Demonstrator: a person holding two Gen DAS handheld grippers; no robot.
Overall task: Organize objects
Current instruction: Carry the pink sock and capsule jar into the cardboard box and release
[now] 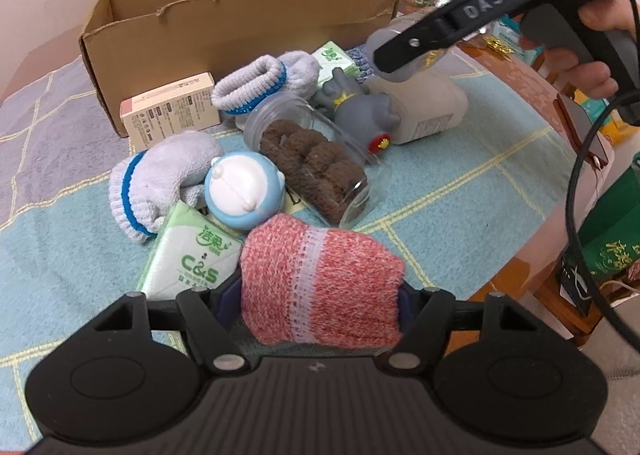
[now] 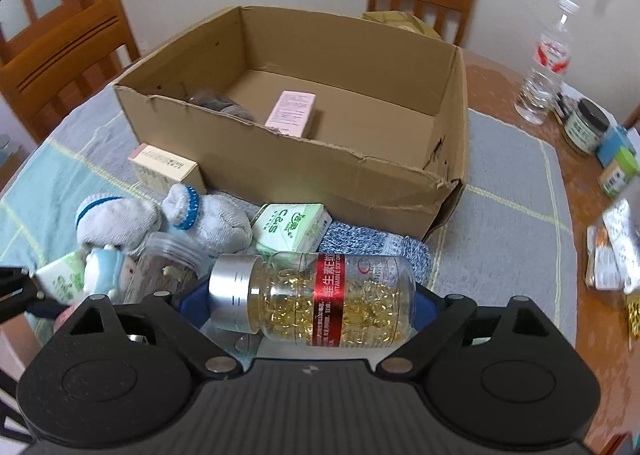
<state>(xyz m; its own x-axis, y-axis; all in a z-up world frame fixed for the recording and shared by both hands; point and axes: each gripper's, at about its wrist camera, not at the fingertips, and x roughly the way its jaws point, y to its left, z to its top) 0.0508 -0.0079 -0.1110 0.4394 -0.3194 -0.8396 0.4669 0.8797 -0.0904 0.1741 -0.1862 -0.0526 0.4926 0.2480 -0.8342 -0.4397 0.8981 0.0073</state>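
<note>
Pink knit glove is clamped in the left gripper; a capsule bottle is clamped lengthwise in the right gripper. At twelve o'clock, the cardboard box holds only a pink carton and something grey, so most clutter remains unsorted.

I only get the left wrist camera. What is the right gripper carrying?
Observer: A capsule bottle, crosswise in the right gripper, silver cap to the left.
Operator: My glove goes in the box. Anything in there?
Observer: Yes, a pink carton lies on the box floor.
Operator: Only that?
Observer: No, something grey sits against the near wall, left of the carton; I cannot tell what.
</note>
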